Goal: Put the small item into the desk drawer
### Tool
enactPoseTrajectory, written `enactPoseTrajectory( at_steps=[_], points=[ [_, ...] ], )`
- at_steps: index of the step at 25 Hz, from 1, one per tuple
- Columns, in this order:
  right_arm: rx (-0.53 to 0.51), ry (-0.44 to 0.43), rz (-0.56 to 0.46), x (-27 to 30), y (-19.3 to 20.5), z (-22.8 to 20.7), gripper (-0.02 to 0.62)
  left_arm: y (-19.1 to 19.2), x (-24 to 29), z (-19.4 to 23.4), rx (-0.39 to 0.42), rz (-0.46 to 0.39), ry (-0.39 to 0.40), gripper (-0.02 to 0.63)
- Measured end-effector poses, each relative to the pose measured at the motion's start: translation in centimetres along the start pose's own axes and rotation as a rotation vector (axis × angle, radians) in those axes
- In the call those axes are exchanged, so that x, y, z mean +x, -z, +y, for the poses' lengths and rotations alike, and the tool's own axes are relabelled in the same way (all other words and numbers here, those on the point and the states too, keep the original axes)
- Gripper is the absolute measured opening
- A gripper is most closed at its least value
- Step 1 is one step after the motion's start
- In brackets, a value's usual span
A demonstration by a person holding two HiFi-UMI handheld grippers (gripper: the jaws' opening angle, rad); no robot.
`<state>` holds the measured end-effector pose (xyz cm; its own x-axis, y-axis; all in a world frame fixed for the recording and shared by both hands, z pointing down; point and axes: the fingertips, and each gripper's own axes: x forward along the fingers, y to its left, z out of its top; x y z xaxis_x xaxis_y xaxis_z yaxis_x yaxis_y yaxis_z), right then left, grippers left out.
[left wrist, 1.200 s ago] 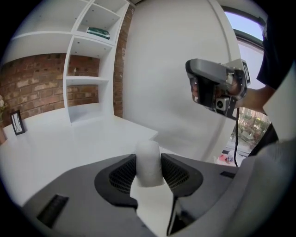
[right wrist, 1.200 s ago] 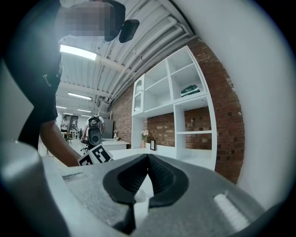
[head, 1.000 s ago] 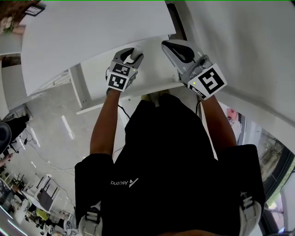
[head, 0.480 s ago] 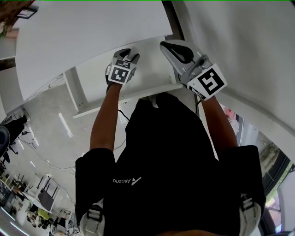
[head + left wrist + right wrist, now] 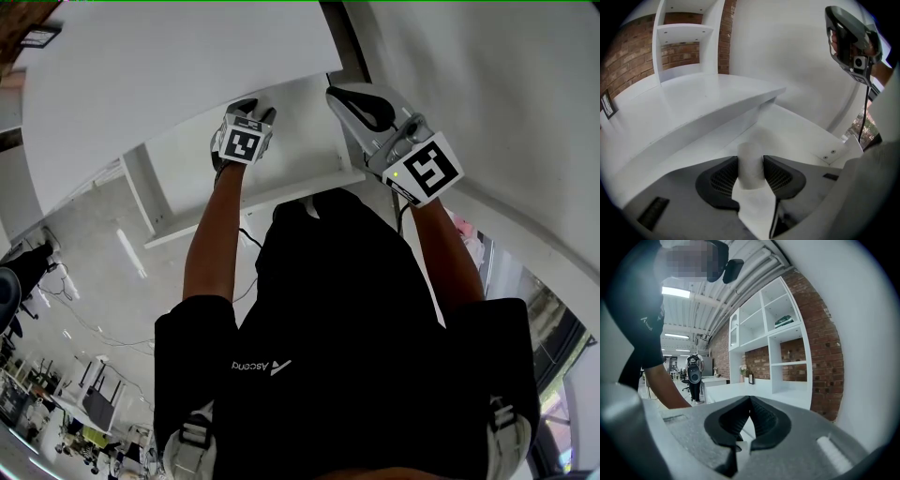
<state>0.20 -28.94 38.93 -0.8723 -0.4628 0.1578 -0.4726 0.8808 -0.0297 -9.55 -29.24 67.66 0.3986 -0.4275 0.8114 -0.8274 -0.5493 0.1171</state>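
The left gripper [image 5: 255,111] is being lowered past the worktop [image 5: 169,84] into the open desk drawer [image 5: 309,155], sitting deeper in the head view than a second ago. The small item [image 5: 751,161], a white cylinder, is being kept clamped between its jaws above the drawer floor. The right gripper [image 5: 750,401] is being held level, jaws together and empty. Release is judged to be next

White, seemingly cylindrical item [image 5: 751,161] between jaws
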Motion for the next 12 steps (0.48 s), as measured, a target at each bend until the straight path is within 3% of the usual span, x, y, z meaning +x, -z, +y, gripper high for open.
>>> enactPoseTrajectory(
  at_steps=[12],
  points=[
    [0.026,0.017,0.020,-0.6,1.1,-0.9,0.001,1.3,1.6,0.7,-0.011,0.064,-0.015,0.172]
  ],
)
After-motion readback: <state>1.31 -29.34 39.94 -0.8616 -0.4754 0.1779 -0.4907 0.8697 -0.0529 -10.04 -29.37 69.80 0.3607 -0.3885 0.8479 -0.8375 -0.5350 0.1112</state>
